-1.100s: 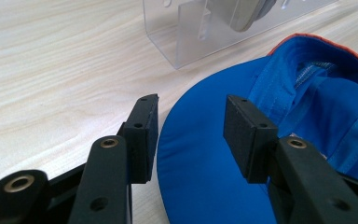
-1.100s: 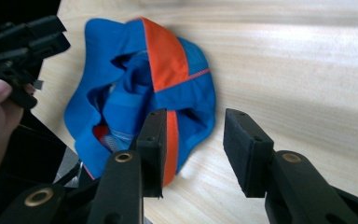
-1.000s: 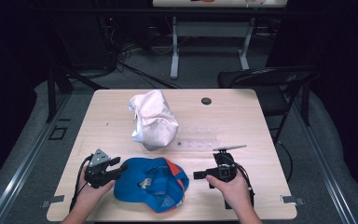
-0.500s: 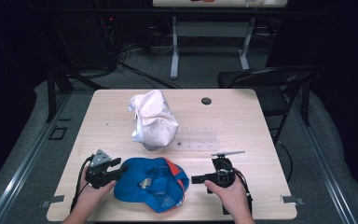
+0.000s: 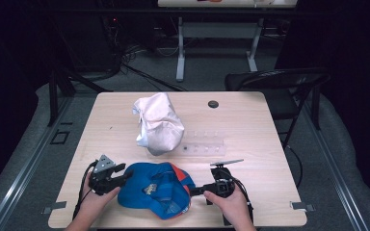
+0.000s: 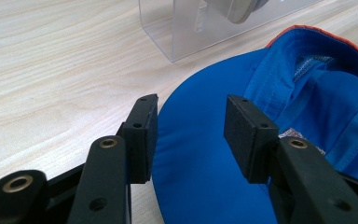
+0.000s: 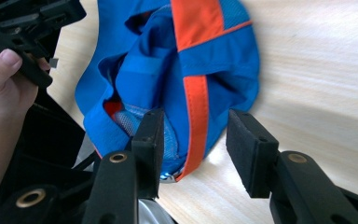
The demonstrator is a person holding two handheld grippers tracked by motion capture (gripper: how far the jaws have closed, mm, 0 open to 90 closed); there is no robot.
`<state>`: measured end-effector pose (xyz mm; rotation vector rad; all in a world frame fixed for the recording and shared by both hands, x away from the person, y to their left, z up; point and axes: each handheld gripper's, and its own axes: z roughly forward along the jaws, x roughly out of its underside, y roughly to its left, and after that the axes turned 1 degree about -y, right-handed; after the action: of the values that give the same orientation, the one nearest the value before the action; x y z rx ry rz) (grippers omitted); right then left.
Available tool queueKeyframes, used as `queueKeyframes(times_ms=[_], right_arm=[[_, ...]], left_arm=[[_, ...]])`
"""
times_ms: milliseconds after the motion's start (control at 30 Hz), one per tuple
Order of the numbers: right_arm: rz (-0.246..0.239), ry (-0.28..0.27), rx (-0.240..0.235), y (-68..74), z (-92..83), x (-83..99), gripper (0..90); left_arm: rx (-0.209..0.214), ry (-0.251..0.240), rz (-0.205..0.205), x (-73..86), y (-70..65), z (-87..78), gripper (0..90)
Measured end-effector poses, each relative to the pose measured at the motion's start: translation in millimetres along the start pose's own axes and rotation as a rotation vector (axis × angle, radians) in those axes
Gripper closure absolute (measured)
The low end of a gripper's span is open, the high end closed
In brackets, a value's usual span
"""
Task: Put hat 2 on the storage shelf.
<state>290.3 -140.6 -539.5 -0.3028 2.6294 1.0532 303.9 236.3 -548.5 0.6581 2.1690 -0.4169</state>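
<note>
Cap (image 5: 156,190), blue with orange trim, lies upside down at the near edge of the surface (image 5: 270,144), between the two hands. Its long axis runs left to right, brim toward the left tool (image 5: 119,172), crown toward the right tool (image 5: 196,191). Both sit at about the same closeness, one at each end. In the left gripper view, the left tool's jaws stand well apart with the brim's edge (image 6: 200,154) passing between them; the pads do not press on it. In the right gripper view, the right tool's jaws have just been opening and are wide, with the crown's orange-striped back edge (image 7: 196,116) just ahead of them and partly between them, not gripped. A squeeze at each end looks like the coming move.

Farther back, a clear plastic stand (image 5: 204,147) lies flat, and beside it a crumpled white bag (image 5: 158,124) stands. A small black disc (image 5: 213,103) rests near the far edge. Beyond, a black folding chair (image 5: 279,89) and another table's legs (image 5: 180,48) stand on grey floor.
</note>
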Motion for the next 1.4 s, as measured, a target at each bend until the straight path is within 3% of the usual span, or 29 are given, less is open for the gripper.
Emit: queueKeyframes(times_ms=[567, 600, 633, 667, 700, 733, 867, 933, 967, 1200, 1400], right_arm=[[0.007, 0.097, -0.021, -1.1, 30.6, -1.8, 56.6], [0.009, 0.113, -0.032, -1.9, 33.9, -1.7, 56.6], [0.006, 0.171, -0.011, -1.2, 32.1, -3.3, 56.8], [0.006, 0.171, -0.011, -1.2, 32.1, -3.3, 56.8], [-0.019, 0.222, -0.03, -3.2, 31.9, -5.2, 57.4], [-0.03, 0.234, -0.048, -4.2, 31.9, -5.8, 57.4], [0.026, 0.153, -0.094, -1.0, 32.1, -4.3, 59.9], [0.035, 0.151, -0.098, -0.4, 30.4, -5.0, 61.6], [0.049, 0.106, -0.132, -0.6, 29.8, -5.0, 64.6], [0.075, 0.074, -0.125, -0.5, 25.0, -6.7, 75.4], [0.092, 0.047, -0.116, -2.1, 22.8, -7.0, 77.5]], left_arm=[[-0.025, -0.003, -0.01, 6.1, 3.2, -9.4, 55.1], [-0.031, -0.007, -0.02, 7.4, 3.5, -10.8, 55.1], [-0.033, -0.009, -0.02, 7.8, 4.0, -11.4, 55.1], [-0.033, -0.009, -0.02, 7.8, 4.0, -11.4, 55.1], [-0.037, -0.012, -0.024, 8.7, 4.6, -12.5, 55.1], [-0.04, -0.013, -0.027, 9.1, 4.8, -12.9, 55.1], [-0.041, -0.005, -0.024, 9.6, 5.8, -14.2, 55.1], [-0.044, -0.007, -0.025, 9.9, 5.7, -14.1, 55.1], [-0.044, -0.007, -0.025, 10.0, 5.4, -14.0, 55.1], [-0.042, -0.007, -0.028, 10.0, 4.5, -13.4, 55.1], [-0.042, -0.007, -0.025, 10.0, 5.3, -13.8, 55.1]])
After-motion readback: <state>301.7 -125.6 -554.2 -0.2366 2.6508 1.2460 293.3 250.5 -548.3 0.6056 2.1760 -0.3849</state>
